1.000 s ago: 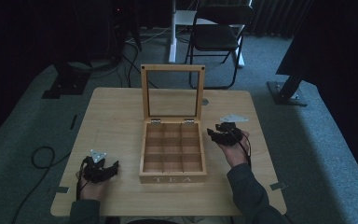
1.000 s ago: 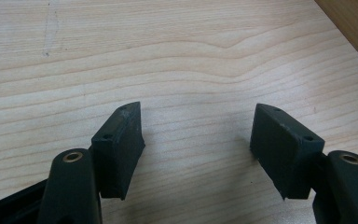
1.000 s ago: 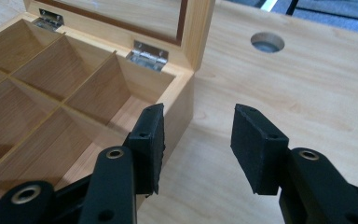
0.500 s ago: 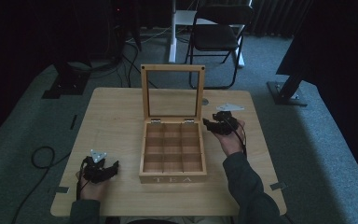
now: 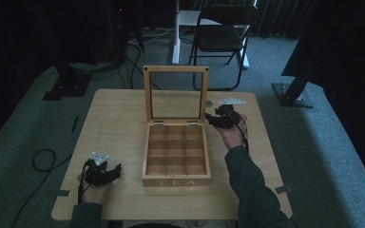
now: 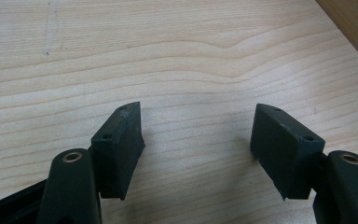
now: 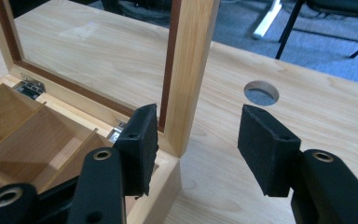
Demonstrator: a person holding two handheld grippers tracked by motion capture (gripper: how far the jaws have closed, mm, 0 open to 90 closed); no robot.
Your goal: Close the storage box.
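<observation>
Work in hand: the right gripper [image 5: 212, 118] is at the raised lid [image 5: 175, 93] of the wooden tea box [image 5: 176, 154], so closing the lid looks like the job.

Where the box is: it sits in the middle of the table [image 5: 119, 123], with its front, marked TEA, toward the person.

Where the lid is: it stands straight up at the back of the box, held on by small hinges [image 7: 29, 87].

Long way of the lid post: the right post of the lid frame [image 7: 189, 70] runs up and down.

Right gripper and the post: in the right gripper view the post stands between the two jaws, close to the left jaw and well apart from the other one.

Right gripper opening: the jaws have just been opening. They are about half open now, and the pads do not press on the post. It holds nothing.

Left gripper [image 6: 196, 140]: it rests on the table near the front left of the box, well apart from the lid. Its jaws are wide apart with bare wood between them.

Nearer hand: the right one by far.

What the move turns on: the lid has to tip forward and down onto the box, so the right gripper needs to push or grip that post.

Hole in the table [image 7: 261, 92]: just behind the right gripper, not in the way.
</observation>
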